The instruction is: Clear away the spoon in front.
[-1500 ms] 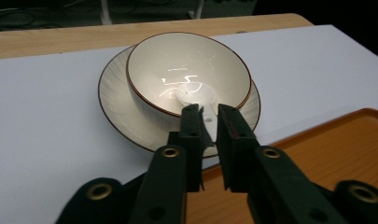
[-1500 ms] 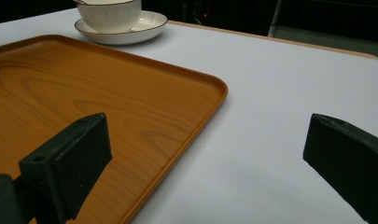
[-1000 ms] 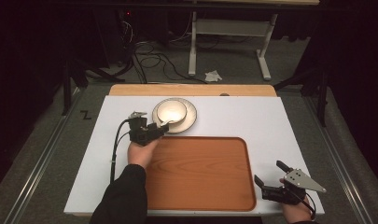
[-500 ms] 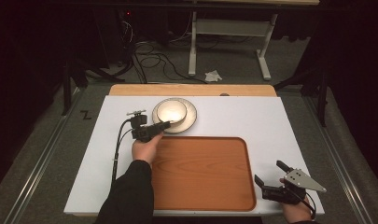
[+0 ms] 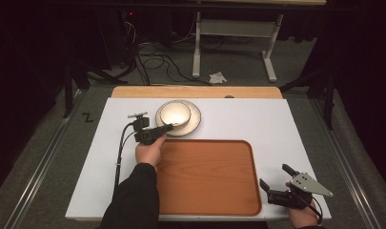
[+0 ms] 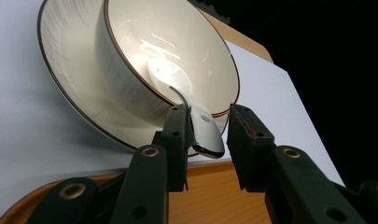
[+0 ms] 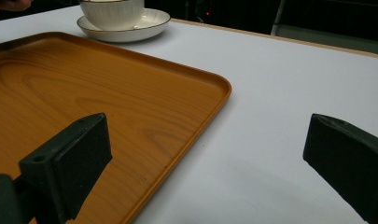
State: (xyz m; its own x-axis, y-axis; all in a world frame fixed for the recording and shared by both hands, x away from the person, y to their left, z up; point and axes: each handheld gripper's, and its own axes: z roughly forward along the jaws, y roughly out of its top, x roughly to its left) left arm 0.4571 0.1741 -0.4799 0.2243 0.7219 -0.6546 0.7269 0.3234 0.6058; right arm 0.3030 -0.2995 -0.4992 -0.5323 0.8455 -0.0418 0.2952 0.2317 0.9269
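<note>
Your table [image 5: 276, 129] is white with a pale wood strip along its far edge. The tray [image 5: 209, 176] is orange-brown with a wood-grain pattern. The bowl [image 6: 177, 51] and the saucer [image 6: 70, 60] are both cream, each with a thin dark brown rim line. The spoon [image 6: 205, 130] is shiny silver. Both of your hand-held grippers are black; the right hand-held gripper [image 5: 276, 183] carries a grey plate.

1. A white table [image 5: 257, 124] with a wooden far edge carries everything.
2. A wooden tray [image 5: 207, 176] lies on it, under the left jaw of the right gripper [image 5: 276, 183].
3. A saucer [image 5: 194, 119] holding a bowl [image 5: 175, 112] sits just beyond the left gripper's fingers [image 6: 177, 135].
</note>
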